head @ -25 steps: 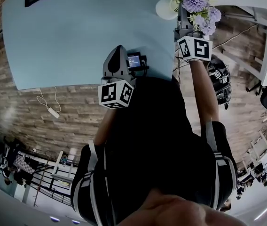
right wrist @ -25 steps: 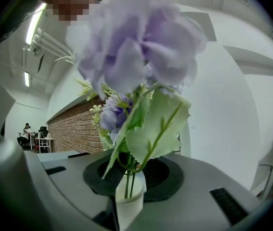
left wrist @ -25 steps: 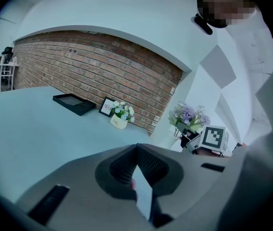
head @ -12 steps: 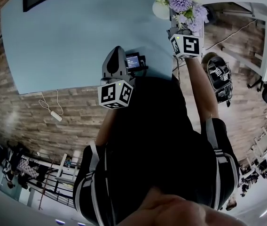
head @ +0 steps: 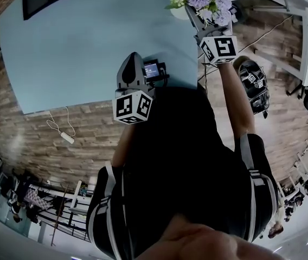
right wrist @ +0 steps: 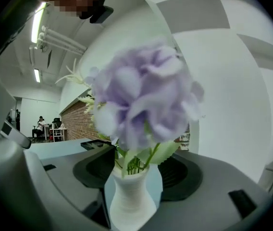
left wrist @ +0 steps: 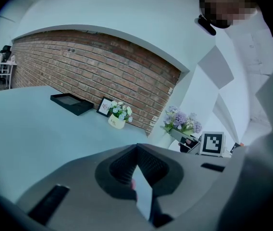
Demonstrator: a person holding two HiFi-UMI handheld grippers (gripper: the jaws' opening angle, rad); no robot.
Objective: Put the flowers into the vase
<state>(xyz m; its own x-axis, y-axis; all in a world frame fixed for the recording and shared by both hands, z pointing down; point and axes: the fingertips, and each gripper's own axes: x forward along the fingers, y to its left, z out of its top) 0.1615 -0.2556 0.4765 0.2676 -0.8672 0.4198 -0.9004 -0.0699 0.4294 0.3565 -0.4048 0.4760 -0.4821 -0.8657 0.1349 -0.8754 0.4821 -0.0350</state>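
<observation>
The right gripper [right wrist: 136, 173] holds the white ribbed vase [right wrist: 130, 201]. Its jaws are closed on the vase, one black ribbed pad on each side of the narrow neck. The vase stands upright between the pads. The pale purple flowers [right wrist: 143, 97] already sit in its mouth, and their green stems run down into it. The blooms rise above the fingers and are blurred in the right gripper view.

The left gripper [left wrist: 137, 152] is lower and nearer the person's body, over the near edge of the light blue table [head: 89, 37]. Its jaws are drawn together with nothing between them.

Farther across the table, near the brick wall [left wrist: 93, 66], a small cream pot [left wrist: 117, 122] of white flowers stands just beside a picture frame [left wrist: 104, 106]. A black tray [left wrist: 72, 103] lies to their left.

Compared with a second ago, the right gripper, its marker cube [head: 219, 47] and the flowers have shifted left in the head view, and the blooms now cover most of the white pot that showed clear beside them before. The left gripper has kept its place.
</observation>
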